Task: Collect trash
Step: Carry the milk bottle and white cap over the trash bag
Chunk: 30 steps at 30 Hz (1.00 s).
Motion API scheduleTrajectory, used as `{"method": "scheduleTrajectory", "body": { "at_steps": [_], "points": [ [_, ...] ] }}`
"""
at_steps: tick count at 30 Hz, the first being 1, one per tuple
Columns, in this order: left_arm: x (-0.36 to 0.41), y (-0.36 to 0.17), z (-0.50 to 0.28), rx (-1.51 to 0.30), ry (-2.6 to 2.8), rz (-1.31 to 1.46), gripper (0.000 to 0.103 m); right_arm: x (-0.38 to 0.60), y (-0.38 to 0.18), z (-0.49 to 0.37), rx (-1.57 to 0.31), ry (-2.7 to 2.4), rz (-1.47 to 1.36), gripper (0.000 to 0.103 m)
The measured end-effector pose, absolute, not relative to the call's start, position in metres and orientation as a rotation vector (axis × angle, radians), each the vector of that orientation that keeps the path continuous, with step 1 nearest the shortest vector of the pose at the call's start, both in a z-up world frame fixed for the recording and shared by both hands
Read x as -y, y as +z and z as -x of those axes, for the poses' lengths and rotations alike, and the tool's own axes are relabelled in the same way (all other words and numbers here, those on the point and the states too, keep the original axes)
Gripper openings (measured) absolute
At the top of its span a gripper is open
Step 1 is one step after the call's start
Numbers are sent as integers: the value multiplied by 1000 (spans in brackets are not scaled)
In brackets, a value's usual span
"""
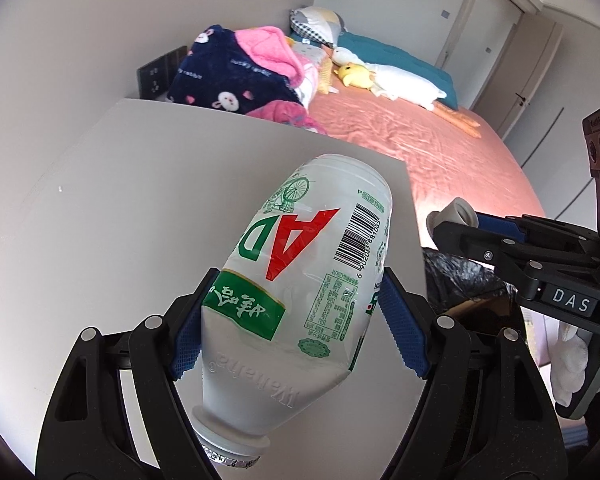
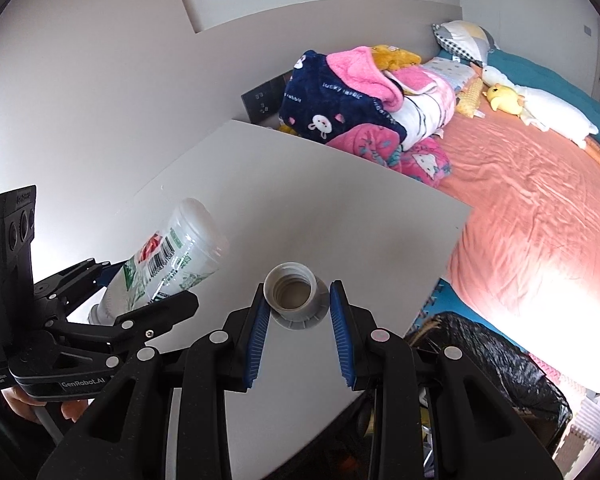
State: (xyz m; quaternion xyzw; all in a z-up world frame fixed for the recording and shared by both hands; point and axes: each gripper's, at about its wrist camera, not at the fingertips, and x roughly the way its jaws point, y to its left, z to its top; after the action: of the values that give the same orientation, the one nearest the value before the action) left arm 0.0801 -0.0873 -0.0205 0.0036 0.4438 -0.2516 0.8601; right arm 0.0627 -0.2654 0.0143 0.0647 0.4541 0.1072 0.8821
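Observation:
My left gripper (image 1: 292,312) is shut on an empty clear plastic bottle (image 1: 300,280) with a green and red label, held tilted above the white table (image 1: 120,220), its open neck toward the camera. In the right wrist view the bottle (image 2: 168,256) and left gripper (image 2: 140,292) are at the left. My right gripper (image 2: 298,304) is shut on a grey bottle cap (image 2: 294,296), open side toward the camera, above the table (image 2: 340,220). In the left wrist view the cap (image 1: 458,214) shows at the right gripper's (image 1: 460,224) tips.
A bin lined with a black bag (image 2: 492,368) stands on the floor right of the table; it also shows in the left wrist view (image 1: 460,280). Beyond is a bed with an orange sheet (image 2: 540,208), piled blankets (image 2: 360,96) and plush toys (image 1: 356,74).

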Motion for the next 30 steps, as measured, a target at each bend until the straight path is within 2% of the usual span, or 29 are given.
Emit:
{"method": "scheduleTrajectory", "body": {
  "at_steps": [30],
  "points": [
    [203,3,-39,-892,-759,-134,76,369,37,22,-867,24,-247,32]
  ]
}}
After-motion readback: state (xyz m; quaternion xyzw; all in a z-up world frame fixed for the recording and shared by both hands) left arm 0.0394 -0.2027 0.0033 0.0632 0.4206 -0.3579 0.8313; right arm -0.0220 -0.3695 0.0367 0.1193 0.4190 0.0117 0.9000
